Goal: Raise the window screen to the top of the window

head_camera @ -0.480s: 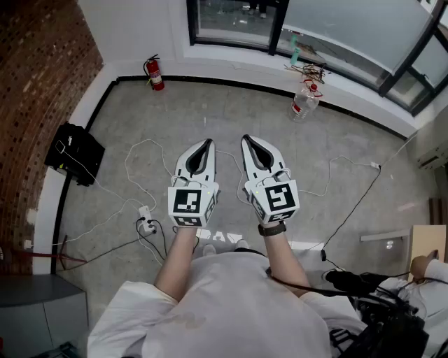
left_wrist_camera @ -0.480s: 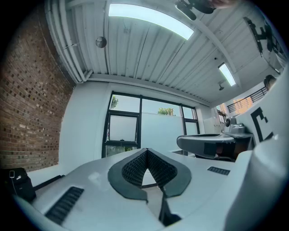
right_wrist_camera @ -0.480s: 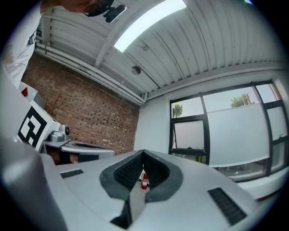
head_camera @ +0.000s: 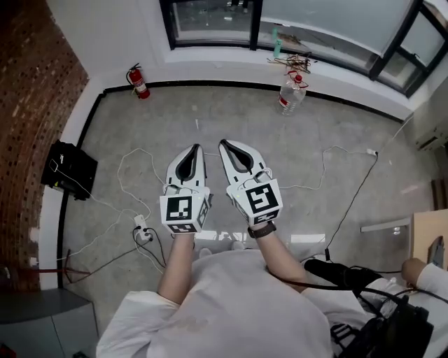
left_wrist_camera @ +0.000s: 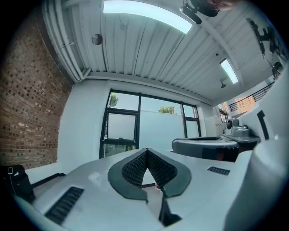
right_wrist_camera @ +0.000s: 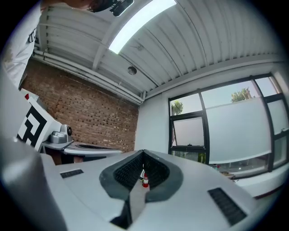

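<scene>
The window (head_camera: 210, 21) runs along the far wall at the top of the head view, black-framed above a white sill. In the gripper views a pale flat panel (left_wrist_camera: 160, 131) (right_wrist_camera: 235, 131) covers the lower part of its wide pane; trees and sky show above it. My left gripper (head_camera: 196, 148) (left_wrist_camera: 147, 150) and right gripper (head_camera: 224, 143) (right_wrist_camera: 143, 153) are held side by side over the floor, well short of the window, pointing level toward it. Both are shut with their ribbed pads together and nothing between them.
A red fire extinguisher (head_camera: 138, 81) stands in the left corner by the brick wall (head_camera: 28, 105). A water bottle (head_camera: 290, 93) stands under the sill and clutter (head_camera: 294, 61) lies on it. A black bag (head_camera: 68, 170), a power strip (head_camera: 142, 227) and white cables (head_camera: 336, 161) lie on the floor.
The whole head view has shifted a little to the left, the grippers with it. Both grippers stay shut and side by side.
</scene>
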The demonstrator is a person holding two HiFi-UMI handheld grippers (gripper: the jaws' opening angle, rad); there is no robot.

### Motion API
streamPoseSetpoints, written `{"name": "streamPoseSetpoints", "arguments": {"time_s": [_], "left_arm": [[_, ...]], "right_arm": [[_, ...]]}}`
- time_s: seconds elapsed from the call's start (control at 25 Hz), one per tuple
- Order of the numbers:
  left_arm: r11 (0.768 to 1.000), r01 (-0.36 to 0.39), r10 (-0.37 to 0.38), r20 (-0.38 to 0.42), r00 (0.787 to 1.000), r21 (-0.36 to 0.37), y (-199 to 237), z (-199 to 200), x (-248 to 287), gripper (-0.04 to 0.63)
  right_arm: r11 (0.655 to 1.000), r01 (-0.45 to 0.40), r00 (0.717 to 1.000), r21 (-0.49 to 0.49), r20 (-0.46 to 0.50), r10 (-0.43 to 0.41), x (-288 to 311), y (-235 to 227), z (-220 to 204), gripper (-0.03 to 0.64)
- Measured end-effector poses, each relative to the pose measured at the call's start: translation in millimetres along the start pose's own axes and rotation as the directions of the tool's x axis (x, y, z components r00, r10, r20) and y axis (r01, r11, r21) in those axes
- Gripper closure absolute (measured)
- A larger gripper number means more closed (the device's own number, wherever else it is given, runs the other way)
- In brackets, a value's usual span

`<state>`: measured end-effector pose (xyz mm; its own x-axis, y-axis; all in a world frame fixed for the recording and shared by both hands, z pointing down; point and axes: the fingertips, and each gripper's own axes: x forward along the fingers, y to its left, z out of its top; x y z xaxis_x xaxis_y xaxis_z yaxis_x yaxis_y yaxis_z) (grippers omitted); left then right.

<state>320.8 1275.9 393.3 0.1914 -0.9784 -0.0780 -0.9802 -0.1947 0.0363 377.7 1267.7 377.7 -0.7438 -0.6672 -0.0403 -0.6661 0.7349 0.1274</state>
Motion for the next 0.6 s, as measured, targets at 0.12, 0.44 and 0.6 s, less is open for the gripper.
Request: {"name": "streamPoseSetpoints", "arguments": {"time_s": [0.12, 0.44, 0.6], "left_arm": [[1.0, 0.009, -0.009, -0.008, 1.0, 0.004, -23.3, -4.8, 13.0, 0.595], [0.999, -0.022, 0.024, -0.059, 0.998, 0.029, -42.1, -21.5, 29.4, 0.595], [0.999, -0.036, 0.038, -0.086, 0.996, 0.029, -25.5, -34.9, 44.8, 0.595]], "right_arm": [[0.999, 0.028, 1.0, 0.034, -0.011, -0.027, -11.8, -27.9, -8.6, 0.614], [0.995, 0.031, 0.999, 0.097, -0.039, -0.027, -19.4, -61.4, -35.0, 0.614], [0.993, 0.018, 0.999, 0.116, -0.053, -0.012, 5.3, -67.5, -50.1, 0.614]]}}
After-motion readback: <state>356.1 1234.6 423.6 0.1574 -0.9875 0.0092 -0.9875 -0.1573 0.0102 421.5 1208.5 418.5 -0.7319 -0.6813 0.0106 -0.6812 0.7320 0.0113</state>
